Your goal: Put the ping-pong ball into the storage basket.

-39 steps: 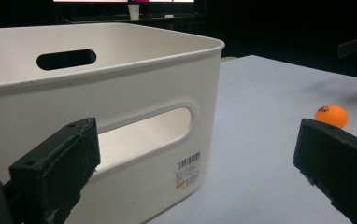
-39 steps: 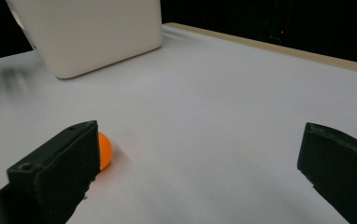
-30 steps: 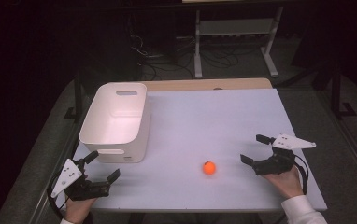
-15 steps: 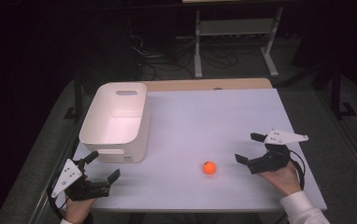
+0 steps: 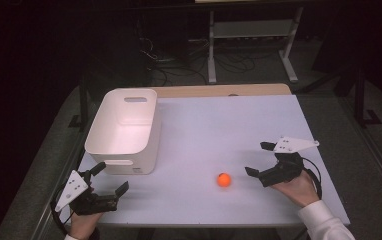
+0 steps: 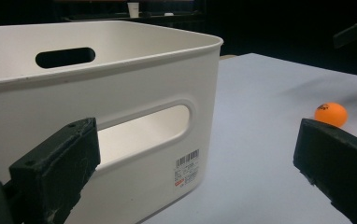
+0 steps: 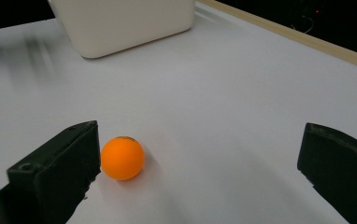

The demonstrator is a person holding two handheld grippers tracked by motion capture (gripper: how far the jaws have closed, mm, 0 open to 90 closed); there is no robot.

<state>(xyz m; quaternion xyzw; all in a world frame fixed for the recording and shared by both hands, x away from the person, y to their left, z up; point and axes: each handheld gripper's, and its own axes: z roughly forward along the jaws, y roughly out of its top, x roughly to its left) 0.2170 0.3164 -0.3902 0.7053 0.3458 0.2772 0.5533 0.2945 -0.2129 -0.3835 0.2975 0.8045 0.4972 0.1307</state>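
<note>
Small orange plastic ball [image 5: 224,180] sits on the white table [image 5: 219,130], just left of the right gripper [image 5: 260,159] with jaws wide apart; left gripper [image 5: 111,178] jaws also apart, near the white plastic bin [image 5: 124,131].

Surface [image 5: 229,130]: pale, matte, rectangular; a bare wooden strip [image 5: 219,90] runs along its far edge.
Bin [image 5: 124,130]: white plastic, open-topped, standing upright at the near left of the surface; slot handles in both end walls, a barcode label [image 6: 186,170] on the near end wall.
Rack [image 5: 251,35]: pale metal frame on the dark floor beyond the surface.
Cables [image 5: 179,57]: loose tangle on the floor beside the rack.
</note>
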